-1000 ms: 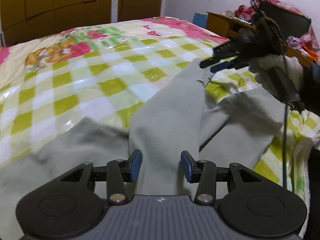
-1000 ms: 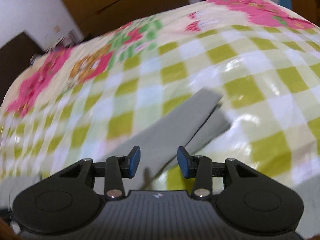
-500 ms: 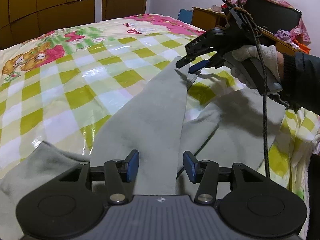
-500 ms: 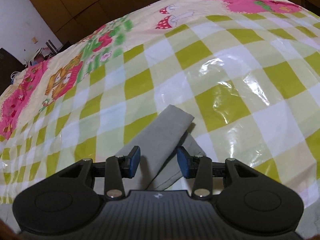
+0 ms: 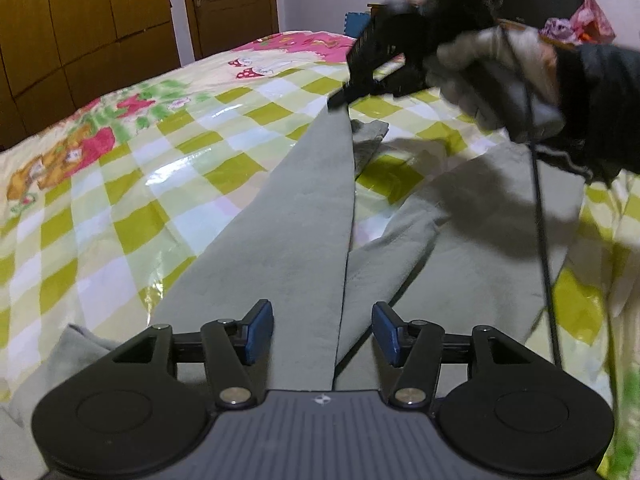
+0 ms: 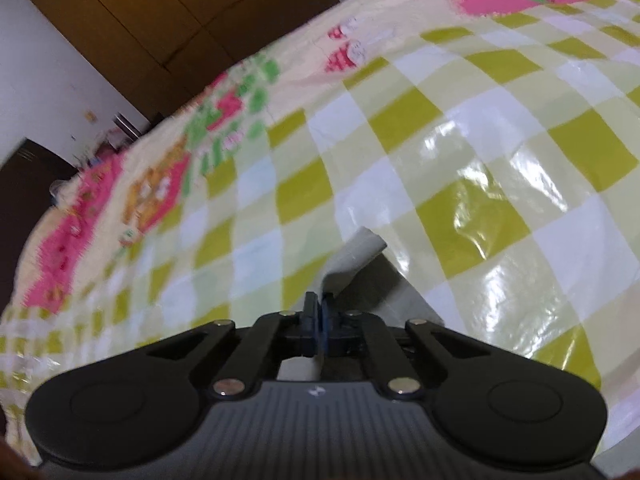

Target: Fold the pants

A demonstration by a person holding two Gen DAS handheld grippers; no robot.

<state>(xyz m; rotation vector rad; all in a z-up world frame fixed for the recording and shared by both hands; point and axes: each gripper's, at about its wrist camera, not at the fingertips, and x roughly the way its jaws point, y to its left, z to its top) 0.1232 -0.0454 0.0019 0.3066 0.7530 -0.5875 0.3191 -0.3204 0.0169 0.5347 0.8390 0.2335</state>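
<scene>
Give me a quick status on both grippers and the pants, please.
Right gripper shut on pant leg hem, lifted off bed. Left gripper open, fingers either side of grey pants, not gripping. Nothing in the way.

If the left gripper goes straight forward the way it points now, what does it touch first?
Probably the grey fabric pants: the raised leg lies directly between the open fingers of the left gripper and runs ahead to the right gripper, which pinches its far end. Depth is unclear.
</scene>
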